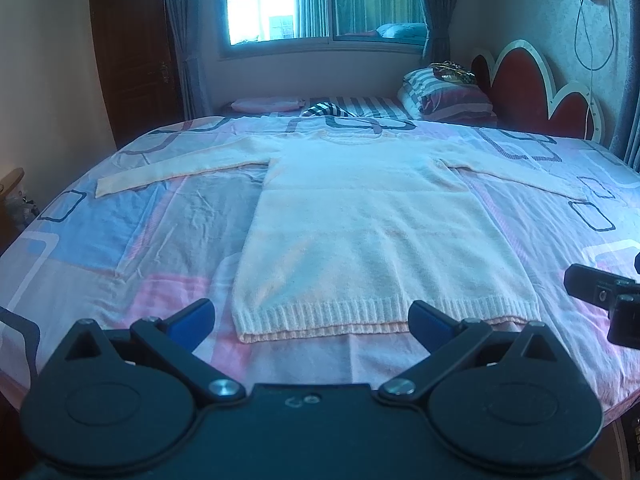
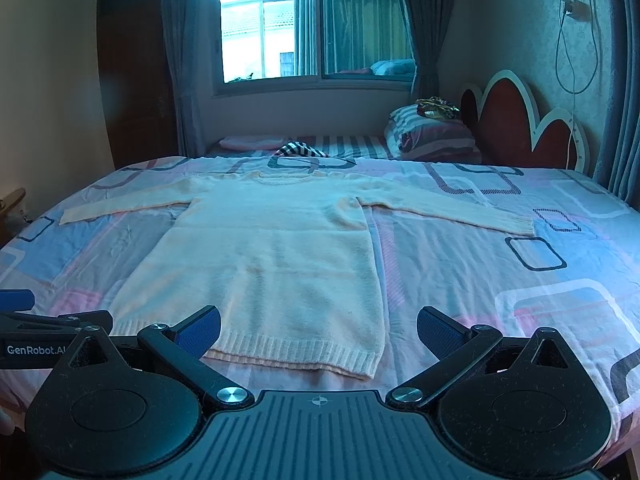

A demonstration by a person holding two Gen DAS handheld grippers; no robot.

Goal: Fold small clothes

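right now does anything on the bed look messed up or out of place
Nothing stands out. The cream sweater lies flat on the bedsheet, sleeves spread out, hem toward both open grippers, left and right.

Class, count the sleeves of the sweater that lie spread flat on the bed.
2. The left sleeve stretches out toward the door side; the right sleeve stretches toward the headboard side. Neither is folded or hidden.

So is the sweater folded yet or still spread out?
Spread out: the sweater lies flat on the bed, both sleeves stretched sideways, hem unfolded.
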